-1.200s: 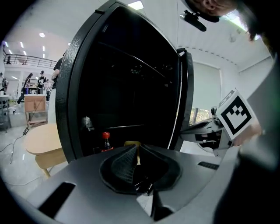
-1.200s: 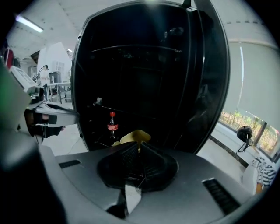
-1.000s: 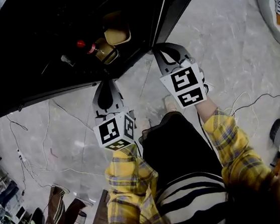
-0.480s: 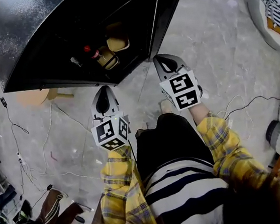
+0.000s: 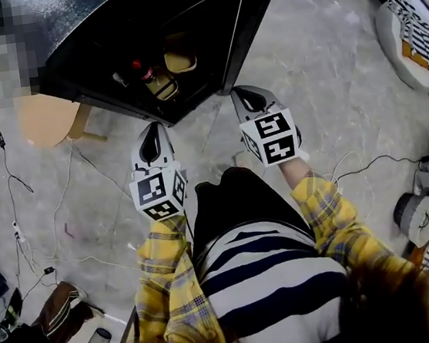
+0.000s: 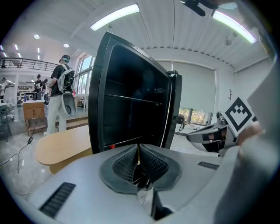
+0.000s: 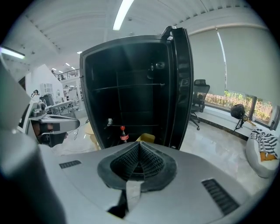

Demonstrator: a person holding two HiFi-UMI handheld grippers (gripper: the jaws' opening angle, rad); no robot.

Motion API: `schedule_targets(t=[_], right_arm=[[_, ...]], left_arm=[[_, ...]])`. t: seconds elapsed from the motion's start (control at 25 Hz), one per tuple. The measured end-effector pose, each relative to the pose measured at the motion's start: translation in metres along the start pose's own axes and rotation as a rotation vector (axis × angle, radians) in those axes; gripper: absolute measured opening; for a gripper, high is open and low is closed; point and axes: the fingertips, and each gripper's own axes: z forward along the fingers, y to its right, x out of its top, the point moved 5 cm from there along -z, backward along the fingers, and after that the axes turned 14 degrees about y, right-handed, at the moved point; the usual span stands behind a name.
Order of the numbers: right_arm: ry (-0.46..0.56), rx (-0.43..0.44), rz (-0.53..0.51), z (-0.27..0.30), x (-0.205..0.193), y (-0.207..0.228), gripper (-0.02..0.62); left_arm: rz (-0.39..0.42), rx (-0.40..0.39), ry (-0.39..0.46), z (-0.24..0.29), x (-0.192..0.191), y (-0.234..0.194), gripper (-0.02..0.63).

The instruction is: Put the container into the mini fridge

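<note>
The black mini fridge stands open in front of me, its door swung to the right. On its bottom shelf sits a yellowish container, seen also as a yellow corner in the right gripper view. A red-capped bottle stands beside it. My left gripper is shut and holds nothing, just outside the fridge's lower edge. My right gripper is also shut and holds nothing, near the door's lower edge.
A round light wooden table stands left of the fridge. Cables trail over the grey floor. A striped cushion lies far right. A person stands in the background at left.
Both grippers have drawn back from the fridge toward my body. The view has shifted, so the fridge sits higher and the wooden table shows more.
</note>
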Motion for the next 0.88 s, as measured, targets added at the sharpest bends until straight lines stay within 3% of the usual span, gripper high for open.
schedule_targets(t=[0.4, 0.6, 0.88], right_arm=[[-0.021, 0.014, 0.013, 0.020, -0.010, -0.020, 0.026], [0.005, 0.010, 0.011, 0.008, -0.001, -0.021, 0.026], [-0.087, 0.048, 0.016, 0.116, -0.047, -0.082, 0.026]], left_arm=[[-0.017, 0.010, -0.017, -0.002, -0.016, -0.038, 0.020], [-0.001, 0.002, -0.008, -0.010, -0.007, -0.033, 0.020], [-0.062, 0.033, -0.073, 0.019, -0.072, -0.146, 0.020]])
